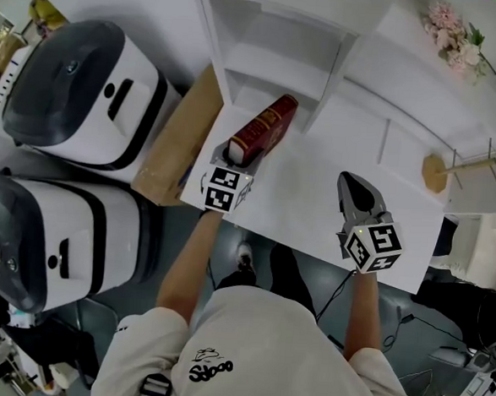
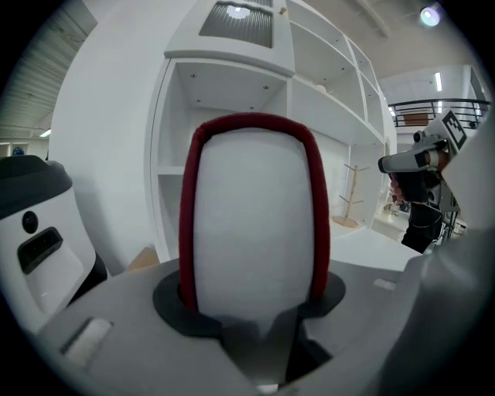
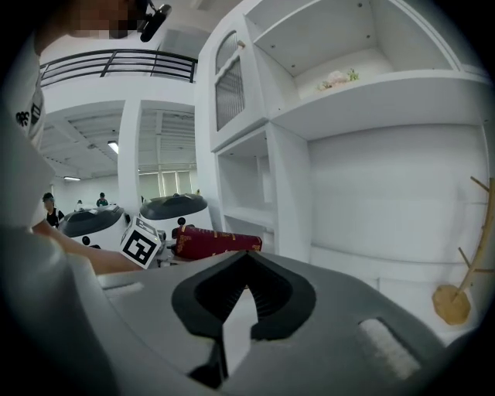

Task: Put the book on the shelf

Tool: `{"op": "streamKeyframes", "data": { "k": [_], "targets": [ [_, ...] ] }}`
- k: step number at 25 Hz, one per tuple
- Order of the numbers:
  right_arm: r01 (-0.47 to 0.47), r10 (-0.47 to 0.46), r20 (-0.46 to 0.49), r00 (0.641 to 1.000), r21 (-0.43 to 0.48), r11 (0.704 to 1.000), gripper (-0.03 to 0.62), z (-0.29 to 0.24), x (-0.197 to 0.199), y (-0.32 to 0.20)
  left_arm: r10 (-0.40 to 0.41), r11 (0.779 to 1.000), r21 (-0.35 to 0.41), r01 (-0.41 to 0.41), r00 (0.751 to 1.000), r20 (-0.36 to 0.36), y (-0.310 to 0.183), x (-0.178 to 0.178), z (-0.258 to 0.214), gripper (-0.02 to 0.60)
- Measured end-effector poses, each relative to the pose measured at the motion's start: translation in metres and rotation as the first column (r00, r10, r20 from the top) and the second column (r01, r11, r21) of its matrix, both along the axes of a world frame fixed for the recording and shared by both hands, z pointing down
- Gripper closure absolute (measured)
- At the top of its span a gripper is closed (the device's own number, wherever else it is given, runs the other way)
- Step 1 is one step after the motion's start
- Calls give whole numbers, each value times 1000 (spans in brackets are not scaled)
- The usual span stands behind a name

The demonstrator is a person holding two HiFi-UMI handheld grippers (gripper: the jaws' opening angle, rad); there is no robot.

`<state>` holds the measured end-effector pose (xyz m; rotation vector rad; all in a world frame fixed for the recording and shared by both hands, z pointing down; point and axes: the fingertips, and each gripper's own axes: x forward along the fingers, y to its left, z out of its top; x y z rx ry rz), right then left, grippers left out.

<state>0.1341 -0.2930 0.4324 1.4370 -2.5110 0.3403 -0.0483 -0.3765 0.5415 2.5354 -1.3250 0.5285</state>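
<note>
A: What does the left gripper have?
B: Its jaws clamp the near end of a red book, spine up, held part-open around it. Just beyond the book's far end stands the white shelf.
A: And the right gripper?
B: Jaws pressed together, empty; the book is off to its left.

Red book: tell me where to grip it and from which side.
Grip the book at its near end, clamping across the two flat red covers and coming in from the person's side along its length, as the left tool has it. The far end points at the shelf, free to slide in.
</note>
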Motion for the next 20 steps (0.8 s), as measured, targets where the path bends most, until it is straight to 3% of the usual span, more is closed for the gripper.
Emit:
{"op": "streamKeyframes", "data": {
  "k": [10, 20],
  "targets": [
    [15, -11, 38, 999, -88, 996, 591, 33, 28, -39, 6, 1000, -18, -7, 999, -41, -58, 42, 17, 341],
    [17, -13, 32, 999, -124, 992, 592, 48, 32, -62, 64, 995, 72, -64, 998, 10, -91, 69, 36, 337]
  ]
}}
